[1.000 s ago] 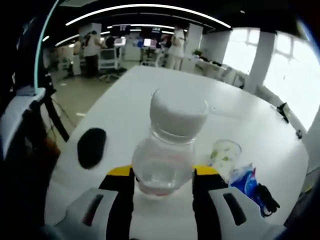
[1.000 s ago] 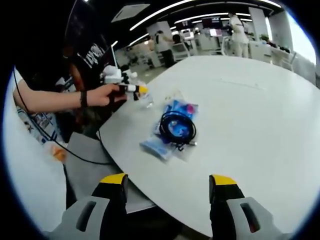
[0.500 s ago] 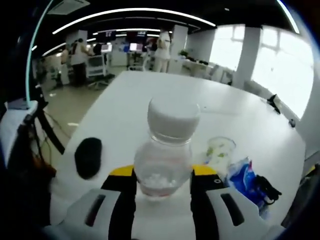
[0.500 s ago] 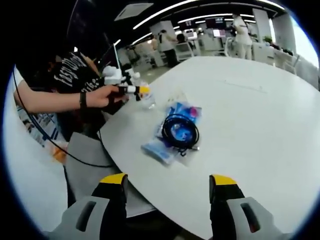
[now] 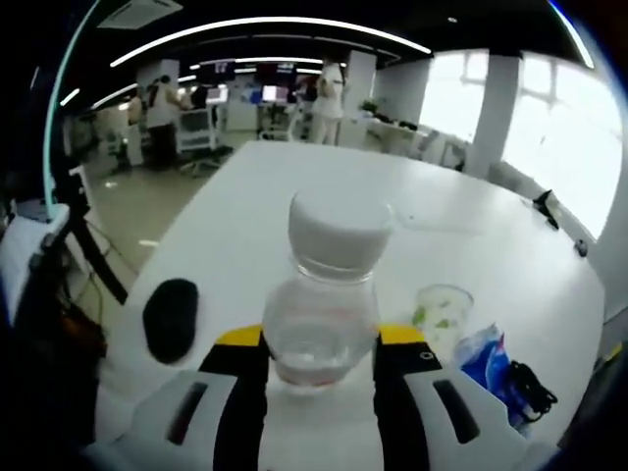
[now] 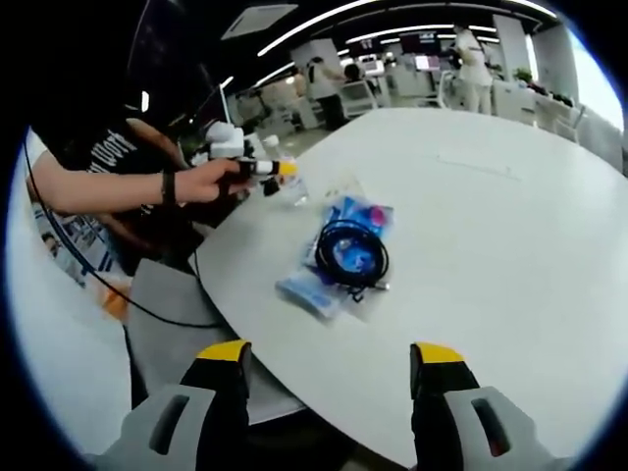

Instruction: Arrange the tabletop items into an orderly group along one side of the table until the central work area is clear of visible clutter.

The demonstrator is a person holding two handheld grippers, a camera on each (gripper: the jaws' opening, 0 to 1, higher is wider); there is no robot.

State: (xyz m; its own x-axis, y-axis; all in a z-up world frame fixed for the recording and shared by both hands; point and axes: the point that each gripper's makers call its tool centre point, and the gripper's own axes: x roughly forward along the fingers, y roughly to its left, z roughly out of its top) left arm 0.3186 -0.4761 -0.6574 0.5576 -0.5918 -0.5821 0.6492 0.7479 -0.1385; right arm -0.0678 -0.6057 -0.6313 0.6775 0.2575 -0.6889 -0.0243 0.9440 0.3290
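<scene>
Compared with half a second ago, the left tongs (image 5: 319, 355) remain clamped on the clear plastic bottle with the white cap (image 5: 329, 294), which has not shifted between the yellow-tipped jaws; the background sits slightly differently, consistent with camera movement only. In the right gripper view the person's hand (image 6: 211, 183) holding the left tongs has moved a little further over the edge of the white round worktop (image 6: 510, 226).

The bottle stands upright, gripped at its rounded lower body, with a small amount of pale content at the bottom. Whether its base touches the worktop cannot be determined. To its left lies a black oval pad (image 5: 171, 319); to its right stands a clear plastic cup with green flecks (image 5: 441, 312), and beyond that a blue printed plastic packet (image 5: 486, 358) with a coiled black cable (image 6: 350, 253) resting on it.

The right tongs (image 6: 333, 388) are apart, holding nothing, above the near edge of the worktop, well clear of the packet.
</scene>
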